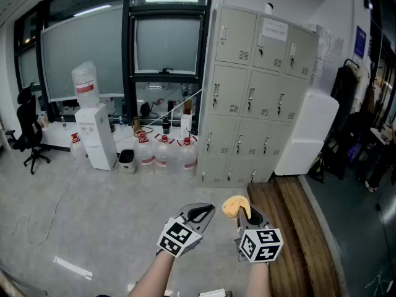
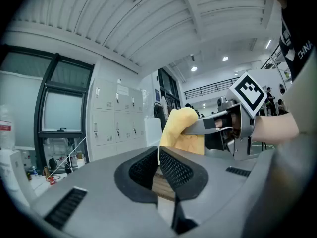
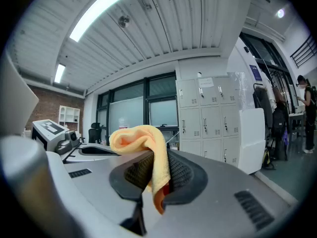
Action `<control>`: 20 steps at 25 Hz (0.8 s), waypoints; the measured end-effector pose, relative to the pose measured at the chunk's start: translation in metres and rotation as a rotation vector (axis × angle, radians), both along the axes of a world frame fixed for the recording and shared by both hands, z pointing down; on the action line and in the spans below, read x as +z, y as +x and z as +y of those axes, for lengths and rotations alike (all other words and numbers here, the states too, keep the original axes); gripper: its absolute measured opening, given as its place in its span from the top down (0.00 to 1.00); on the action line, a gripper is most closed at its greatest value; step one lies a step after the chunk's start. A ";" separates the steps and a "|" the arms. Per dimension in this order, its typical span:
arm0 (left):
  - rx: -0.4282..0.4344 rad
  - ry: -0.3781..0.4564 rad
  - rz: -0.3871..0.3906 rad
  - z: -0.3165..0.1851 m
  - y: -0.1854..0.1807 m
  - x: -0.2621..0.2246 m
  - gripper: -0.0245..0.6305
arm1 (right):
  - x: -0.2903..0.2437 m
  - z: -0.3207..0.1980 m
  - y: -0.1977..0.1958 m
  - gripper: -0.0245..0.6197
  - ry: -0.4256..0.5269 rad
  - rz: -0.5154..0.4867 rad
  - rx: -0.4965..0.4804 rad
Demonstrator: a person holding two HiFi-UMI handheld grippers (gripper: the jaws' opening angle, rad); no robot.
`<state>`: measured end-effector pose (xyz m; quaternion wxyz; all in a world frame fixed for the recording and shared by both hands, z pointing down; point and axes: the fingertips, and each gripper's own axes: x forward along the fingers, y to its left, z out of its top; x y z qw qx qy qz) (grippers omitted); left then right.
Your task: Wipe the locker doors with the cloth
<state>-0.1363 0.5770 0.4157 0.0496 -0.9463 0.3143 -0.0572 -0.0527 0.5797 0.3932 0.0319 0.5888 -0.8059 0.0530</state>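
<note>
Cloth [image 3: 141, 139], yellow and bunched, sits pinched between the pads of the right gripper [image 3: 157, 163]. Its jaws are closed tight on the fabric. One fold humps up over the left jaw and a short tail hangs down through the slit between the two. The left gripper [image 2: 158, 156] has its jaws pressed together with nothing in them.

Only the left gripper view shows the right gripper from the side, close by on the right, with the cloth bulging past its tips and the marker cube [image 2: 249, 92] above. It also shows people standing far off in a bright hall. The right gripper view takes in the left gripper's own cube at its left edge. It also shows the lockers [image 3: 210, 118] straight ahead and a person by a desk at far right. The head view alone gives the layout: both grippers are held side by side, near and low, apart from each other, with the cloth on the right one.

The locker doors [image 1: 260, 98] stand well away at the far side, three columns of pale grey, and neither gripper nor the cloth touches them. Bare grey floor [image 1: 111, 221] lies open between. A wooden strip [image 1: 291, 228] runs from near right up toward the lockers' foot. A white box-like unit [image 1: 306, 132] stands against their right end. Water jugs [image 1: 164, 153] and a white dispenser [image 1: 96, 135] line the wall to their left. Dark coats [image 1: 348, 113] hang at far right.
</note>
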 end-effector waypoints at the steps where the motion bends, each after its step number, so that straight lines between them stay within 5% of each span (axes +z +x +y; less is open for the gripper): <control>1: -0.001 0.008 -0.003 0.002 0.000 -0.003 0.92 | -0.001 0.002 0.000 0.85 -0.001 -0.005 -0.001; 20: 0.034 0.023 -0.006 0.029 0.018 -0.004 0.91 | -0.002 0.030 0.007 0.85 0.002 -0.057 -0.014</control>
